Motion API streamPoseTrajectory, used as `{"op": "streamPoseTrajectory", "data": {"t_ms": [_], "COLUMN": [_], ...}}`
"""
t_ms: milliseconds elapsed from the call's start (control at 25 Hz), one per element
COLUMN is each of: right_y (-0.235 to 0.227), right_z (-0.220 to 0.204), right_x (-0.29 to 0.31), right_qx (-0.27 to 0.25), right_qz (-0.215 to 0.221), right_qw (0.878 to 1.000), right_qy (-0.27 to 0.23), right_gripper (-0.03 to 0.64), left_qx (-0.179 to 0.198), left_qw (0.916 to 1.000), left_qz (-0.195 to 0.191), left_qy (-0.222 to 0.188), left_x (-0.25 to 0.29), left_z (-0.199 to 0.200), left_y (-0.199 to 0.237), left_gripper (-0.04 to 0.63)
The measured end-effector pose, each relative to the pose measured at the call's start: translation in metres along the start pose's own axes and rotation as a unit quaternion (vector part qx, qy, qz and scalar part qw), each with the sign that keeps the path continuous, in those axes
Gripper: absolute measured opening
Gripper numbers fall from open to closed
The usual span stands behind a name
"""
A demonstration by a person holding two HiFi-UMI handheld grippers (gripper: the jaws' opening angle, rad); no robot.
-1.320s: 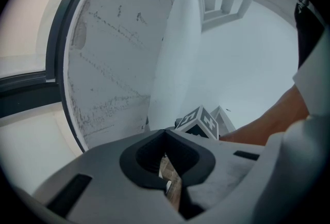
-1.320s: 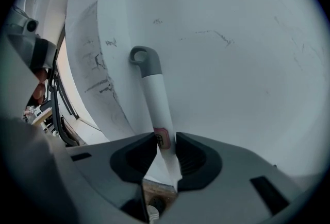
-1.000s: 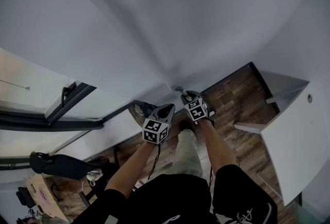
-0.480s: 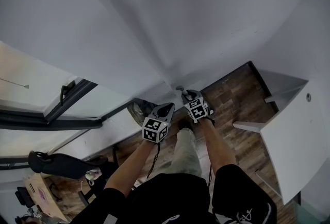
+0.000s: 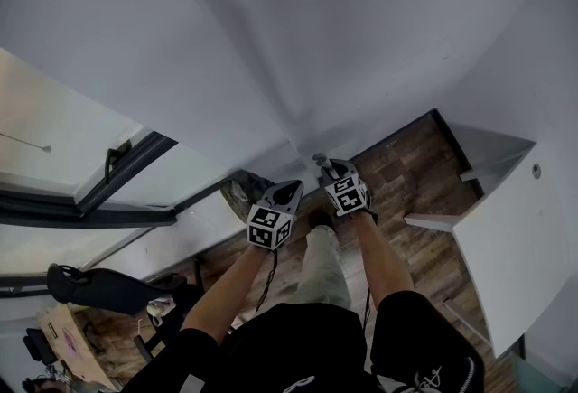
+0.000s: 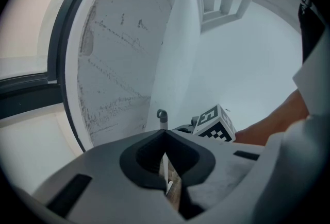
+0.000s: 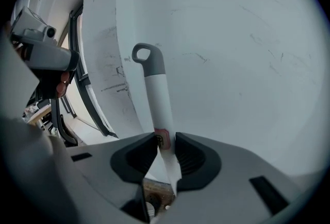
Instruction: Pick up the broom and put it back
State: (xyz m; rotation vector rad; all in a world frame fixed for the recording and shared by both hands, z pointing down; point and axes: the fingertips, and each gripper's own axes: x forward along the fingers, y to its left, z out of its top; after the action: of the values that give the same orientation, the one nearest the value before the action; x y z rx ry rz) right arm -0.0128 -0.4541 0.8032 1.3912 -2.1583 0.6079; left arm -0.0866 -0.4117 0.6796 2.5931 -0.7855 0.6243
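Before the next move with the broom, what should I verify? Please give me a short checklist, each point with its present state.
1. Right gripper grips the broom handle: ok. Its jaws press the handle from both sides and have just closed a little further.
2. Left gripper is free: ok. Its jaws are together with nothing between them.
3. Grey loop is clear of the white wall: cannot tell. It is close to the wall.
4. Broom head is off the floor: cannot tell. The head is hidden.
5. A hook or holder for the loop: cannot tell. None is in view.
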Motion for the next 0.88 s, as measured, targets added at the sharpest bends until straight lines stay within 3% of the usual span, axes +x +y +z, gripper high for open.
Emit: {"op": "streamPoseTrajectory", "data": {"t_ms": [440, 880], "right_y": [-0.009, -0.008], "right_z": [-0.005, 0.017], "right_x": [-0.067, -0.183], "right_qx": [0.004, 0.006], "right_qz": [-0.036, -0.076], "right_qw": [0.999, 0.993], "right_qy": [-0.015, -0.088], "right_gripper": [0.117, 0.115], "left_qx": [0.002, 0.019], "left_qw": [0.9997, 0.9981], "left_qz": [0.004, 0.005], "left_qy": [-0.023, -0.058], "left_x": [-0.028, -0.064], "left_z": [0.002, 0.013], "left_y": [-0.024, -0.069], "left_gripper": [0.017, 0.017]}}
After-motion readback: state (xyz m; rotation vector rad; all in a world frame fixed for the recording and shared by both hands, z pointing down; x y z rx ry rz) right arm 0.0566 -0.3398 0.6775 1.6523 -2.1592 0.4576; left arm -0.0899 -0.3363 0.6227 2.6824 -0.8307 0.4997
